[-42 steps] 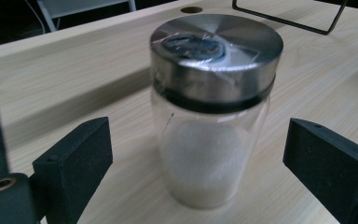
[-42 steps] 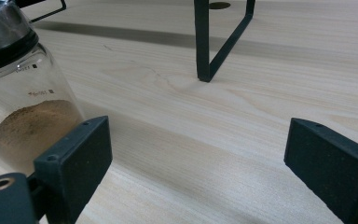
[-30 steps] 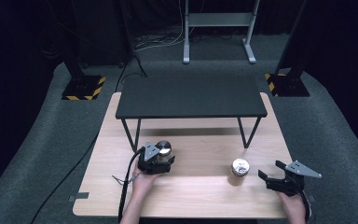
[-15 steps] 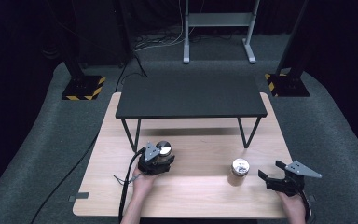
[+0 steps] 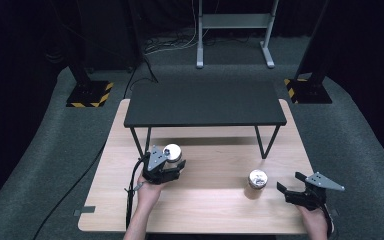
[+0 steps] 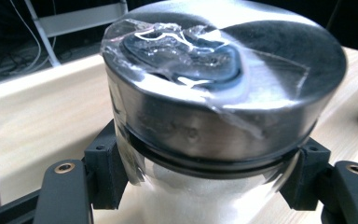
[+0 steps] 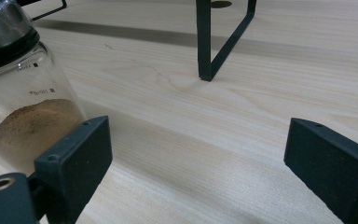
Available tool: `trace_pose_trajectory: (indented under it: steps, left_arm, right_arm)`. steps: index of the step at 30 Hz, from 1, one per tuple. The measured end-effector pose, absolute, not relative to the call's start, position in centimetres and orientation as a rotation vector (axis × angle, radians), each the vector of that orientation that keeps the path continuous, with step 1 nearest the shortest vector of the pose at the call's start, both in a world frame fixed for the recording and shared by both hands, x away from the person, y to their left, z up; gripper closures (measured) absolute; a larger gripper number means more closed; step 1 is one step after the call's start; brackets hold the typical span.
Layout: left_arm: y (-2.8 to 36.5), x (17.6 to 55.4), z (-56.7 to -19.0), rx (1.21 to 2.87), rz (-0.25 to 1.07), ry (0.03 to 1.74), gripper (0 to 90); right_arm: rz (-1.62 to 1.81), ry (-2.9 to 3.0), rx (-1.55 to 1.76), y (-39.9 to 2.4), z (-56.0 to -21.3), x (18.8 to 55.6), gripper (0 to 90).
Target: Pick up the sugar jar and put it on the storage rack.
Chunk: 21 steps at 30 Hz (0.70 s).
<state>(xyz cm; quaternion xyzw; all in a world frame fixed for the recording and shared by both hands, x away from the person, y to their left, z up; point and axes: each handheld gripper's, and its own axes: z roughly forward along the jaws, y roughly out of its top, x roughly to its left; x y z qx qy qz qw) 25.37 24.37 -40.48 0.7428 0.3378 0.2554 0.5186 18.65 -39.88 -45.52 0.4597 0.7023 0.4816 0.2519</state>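
Left claw (image 5: 175,169) clamped on white-powder jar (image 6: 223,121), pads on the glass just under its steel lid (image 6: 242,70), jar held above the counter (image 5: 210,210). Right claw (image 5: 292,186) spread wide and empty, brown-powder jar (image 7: 23,116) just beside its left pad. Risked a slip from smooth glass gripped so high, or a knock against the black shelf (image 5: 205,102) just beyond.

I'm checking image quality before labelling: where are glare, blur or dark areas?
High view: room dark, wooden table evenly lit. Left gripper view: glare on the jar lid, background soft. Right gripper view: the jaws and the brown-powder jar slightly soft, shelf leg sharper.
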Motion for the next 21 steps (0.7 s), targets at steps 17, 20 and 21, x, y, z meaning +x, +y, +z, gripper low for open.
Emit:
trace_pose_trajectory:
  steps: [17, 20, 21]
  left_arm:
    - [23.6, 25.9, -34.7, 1.737, 0.653, 0.791, 30.3]
    - [23.7, 26.1, -33.9, 1.727, 0.643, 0.786, 30.3]
    - [23.8, 26.1, -33.7, 1.722, 0.637, 0.787, 30.3]
  right_arm:
    - [1.307, 1.913, 1.25, -39.8, -45.5, 18.7, 6.6]
    - [1.307, 1.913, 1.252, -39.9, -45.5, 18.7, 6.6]
    - [1.307, 1.913, 1.253, -39.9, -45.5, 18.7, 6.6]
